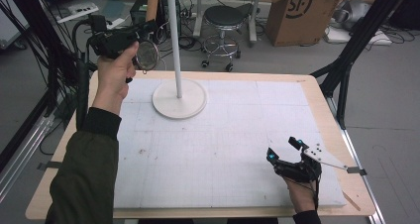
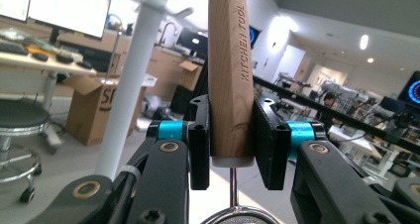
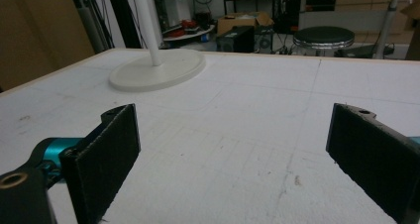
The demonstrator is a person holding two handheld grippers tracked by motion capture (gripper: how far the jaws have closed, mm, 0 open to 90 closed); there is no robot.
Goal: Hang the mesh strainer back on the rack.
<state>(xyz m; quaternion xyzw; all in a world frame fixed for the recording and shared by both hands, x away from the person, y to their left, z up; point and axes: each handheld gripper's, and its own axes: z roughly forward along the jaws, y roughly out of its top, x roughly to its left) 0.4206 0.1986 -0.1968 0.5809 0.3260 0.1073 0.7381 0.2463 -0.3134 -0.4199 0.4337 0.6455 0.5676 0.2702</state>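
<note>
Your left gripper (image 1: 130, 38) is raised at the far left, above the table's far edge, and its jaws are clamped on the wooden handle (image 2: 229, 75) of a small strainer (image 1: 147, 55). In the left gripper view the handle stands upright between the two black pads, printed with "KITCHEN TOOL", and a thin metal stem drops from its lower end to the rim of the strainer's bowl at the bottom edge. From above, the round mesh bowl hangs just beside your left hand (image 1: 115, 75), near the white pole of the stand (image 1: 179, 98), though apart from it. The stand's round base sits on the white mat (image 1: 228, 149) at the far left-centre of the table (image 1: 317, 92). Your right gripper (image 1: 286, 152) rests low over the near right part of the mat, well apart from the strainer, with its jaws spread wide and nothing between them; the right gripper view shows bare gridded mat between the two pads, with the stand's base farther off to the left. Beyond the table stand a black stool (image 1: 225, 21) and a cardboard box (image 1: 302, 13) on the floor.
</note>
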